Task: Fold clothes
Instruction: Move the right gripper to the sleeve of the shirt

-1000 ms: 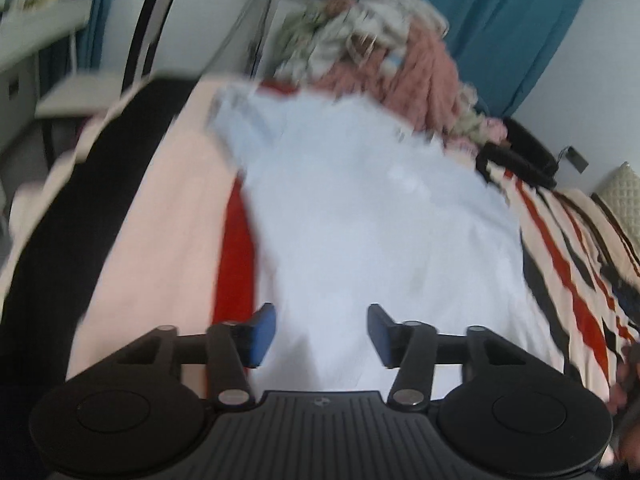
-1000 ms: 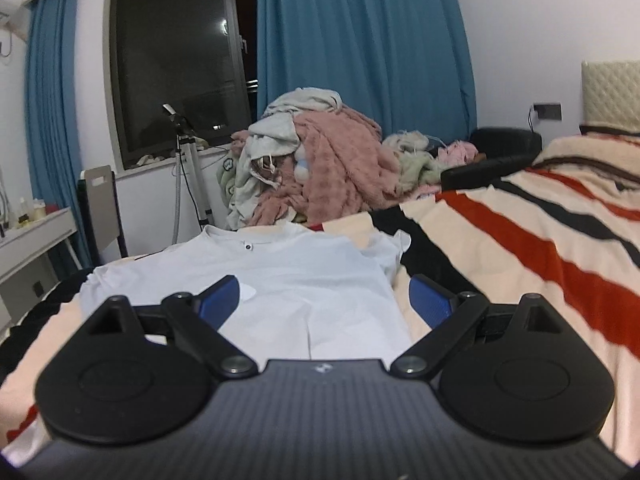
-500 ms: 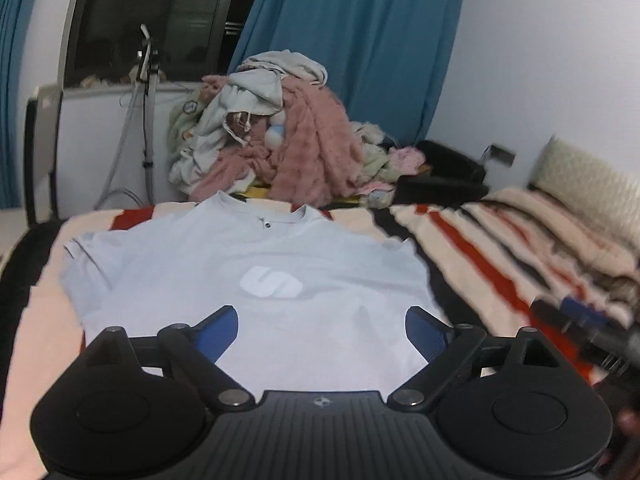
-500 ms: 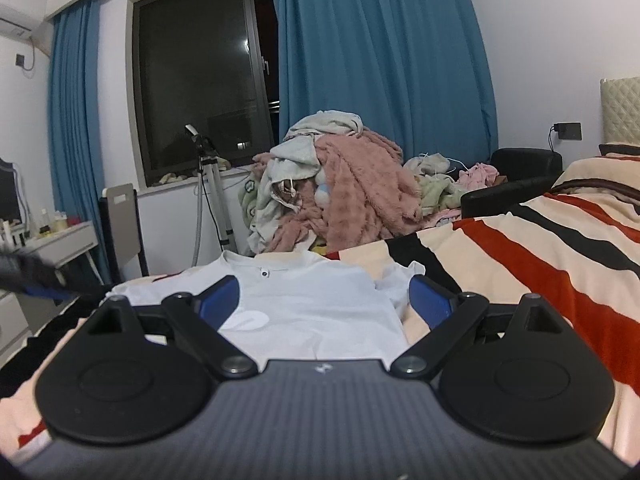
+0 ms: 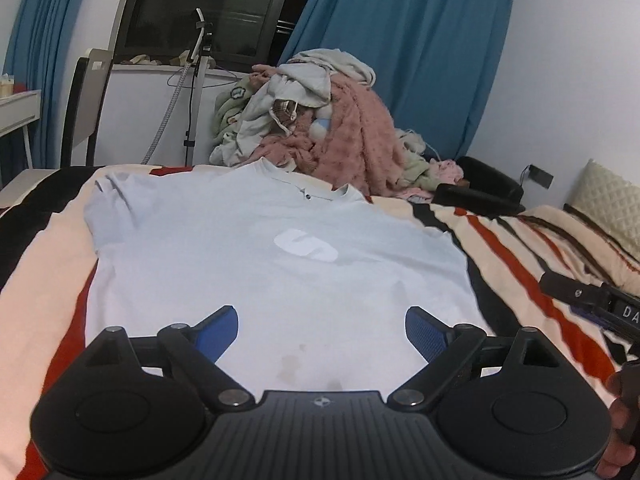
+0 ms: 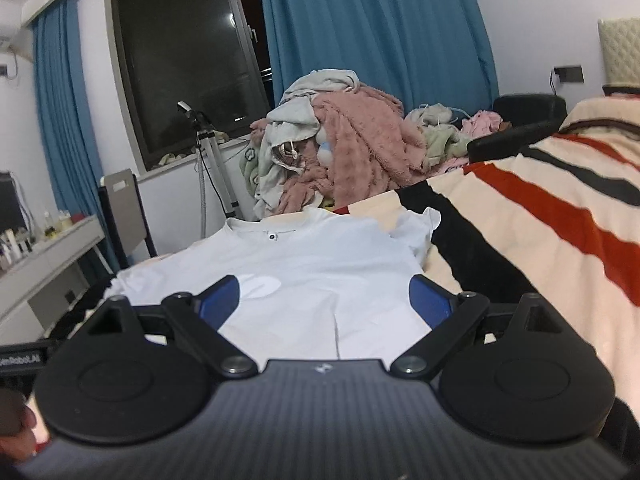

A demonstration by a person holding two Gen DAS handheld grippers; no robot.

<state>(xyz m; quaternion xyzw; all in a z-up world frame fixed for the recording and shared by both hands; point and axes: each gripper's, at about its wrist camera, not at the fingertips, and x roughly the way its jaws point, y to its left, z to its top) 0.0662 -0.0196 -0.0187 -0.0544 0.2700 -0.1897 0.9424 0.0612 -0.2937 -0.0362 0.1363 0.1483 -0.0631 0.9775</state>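
Note:
A pale blue T-shirt [image 5: 260,264] with a white oval logo [image 5: 306,245] lies flat, front up, on a striped blanket [image 5: 532,264], collar away from me. It also shows in the right wrist view [image 6: 320,276]. My left gripper [image 5: 322,330] is open and empty, held just above the shirt's near hem. My right gripper [image 6: 326,300] is open and empty, above the hem toward the shirt's right side. Part of the right gripper shows at the right edge of the left wrist view [image 5: 592,300].
A heap of clothes with a pink fluffy blanket [image 5: 340,128] sits beyond the collar. A black chair [image 5: 480,192] stands at the right, a tripod [image 5: 196,92] and a chair [image 5: 86,108] at the left. A desk [image 6: 48,256] is at far left.
The left gripper has opened wider and swung from a close, tilted view over the shirt to a level one behind the hem. The right gripper has stayed open and moved slightly.

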